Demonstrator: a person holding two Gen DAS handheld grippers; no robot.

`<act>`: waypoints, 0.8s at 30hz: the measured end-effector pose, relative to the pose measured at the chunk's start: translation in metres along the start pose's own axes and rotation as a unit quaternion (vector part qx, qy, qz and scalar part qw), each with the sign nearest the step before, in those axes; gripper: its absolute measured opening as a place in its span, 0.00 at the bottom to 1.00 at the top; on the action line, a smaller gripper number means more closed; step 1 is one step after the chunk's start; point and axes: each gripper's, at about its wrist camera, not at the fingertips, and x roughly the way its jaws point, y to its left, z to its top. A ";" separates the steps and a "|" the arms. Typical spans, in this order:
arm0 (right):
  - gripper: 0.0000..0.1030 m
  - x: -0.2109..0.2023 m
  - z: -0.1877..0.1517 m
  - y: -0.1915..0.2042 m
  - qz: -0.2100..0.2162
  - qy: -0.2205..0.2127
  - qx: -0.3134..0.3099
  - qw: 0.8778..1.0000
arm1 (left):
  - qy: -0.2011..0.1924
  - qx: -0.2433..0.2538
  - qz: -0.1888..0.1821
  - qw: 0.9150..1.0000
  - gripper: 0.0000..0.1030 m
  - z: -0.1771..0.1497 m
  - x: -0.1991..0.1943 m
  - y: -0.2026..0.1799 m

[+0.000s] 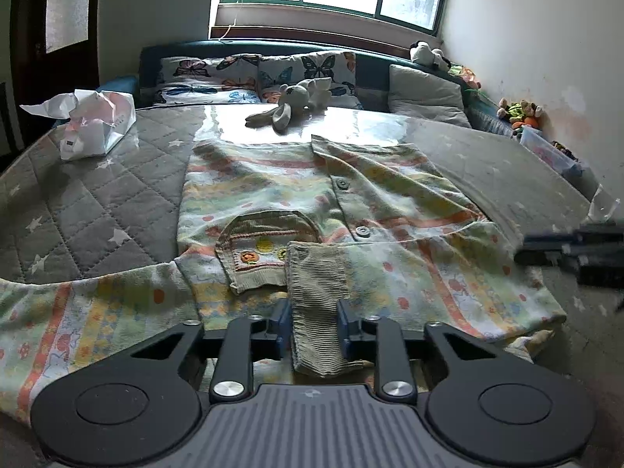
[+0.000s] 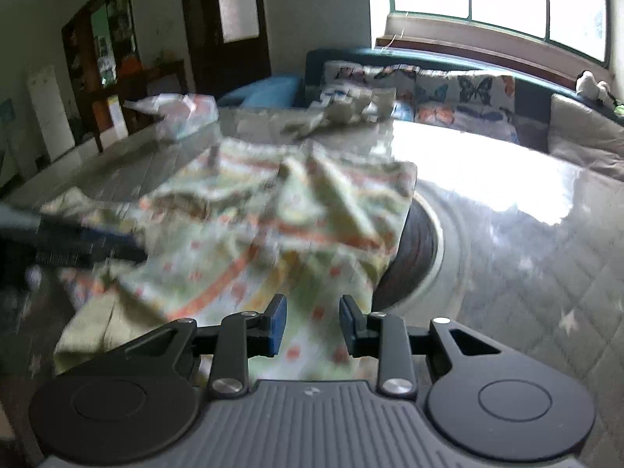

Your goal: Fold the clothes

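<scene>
Corduroy trim is the first thing you notice here: the printed kids' shirt [image 1: 343, 210] has a ribbed cuff [image 1: 318, 304] sitting right between the blue pads of the left gripper [image 1: 314, 325], and from the left wrist view those jaws look clamped on it, pads pressing both edges.

The shirt lies spread front-up on the grey quilted bed [image 1: 78, 202], buttons showing, corduroy pocket [image 1: 265, 249] just beyond the cuff. One sleeve already looks brought in over the chest, while the other sleeve trails off to the left of the pocket, flat on the quilt.

The right gripper [image 2: 312, 325] has printed cloth between its pads too, at the shirt's near edge, but that view is badly smeared, so I honestly can't tell if it's pinching or just hovering over the fabric.

My read: early days. Maybe one sleeve folded, the rest of the folds not yet done.

Further out from the shirt: a stuffed bunny [image 1: 290, 103] just past its far hem, butterfly pillows [image 1: 257, 76] behind that, and a crumpled white bag [image 1: 91, 121] off to its left.
</scene>
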 end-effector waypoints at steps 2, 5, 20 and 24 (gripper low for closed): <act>0.29 0.011 0.006 -0.004 -0.001 -0.004 0.010 1.000 | 0.000 -0.004 0.005 1.000 0.14 0.001 0.000 0.002; 0.28 0.029 0.012 -0.010 -0.005 -0.004 0.019 1.000 | 0.001 -0.010 0.006 1.000 0.10 0.002 -0.001 0.006; 0.28 0.033 0.006 -0.012 -0.028 -0.003 0.024 0.999 | -0.001 -0.022 0.015 1.000 0.13 -0.002 -0.010 0.014; 0.31 0.034 0.002 -0.007 -0.030 0.007 0.019 0.999 | -0.007 -0.032 0.023 0.999 0.13 -0.005 -0.019 0.021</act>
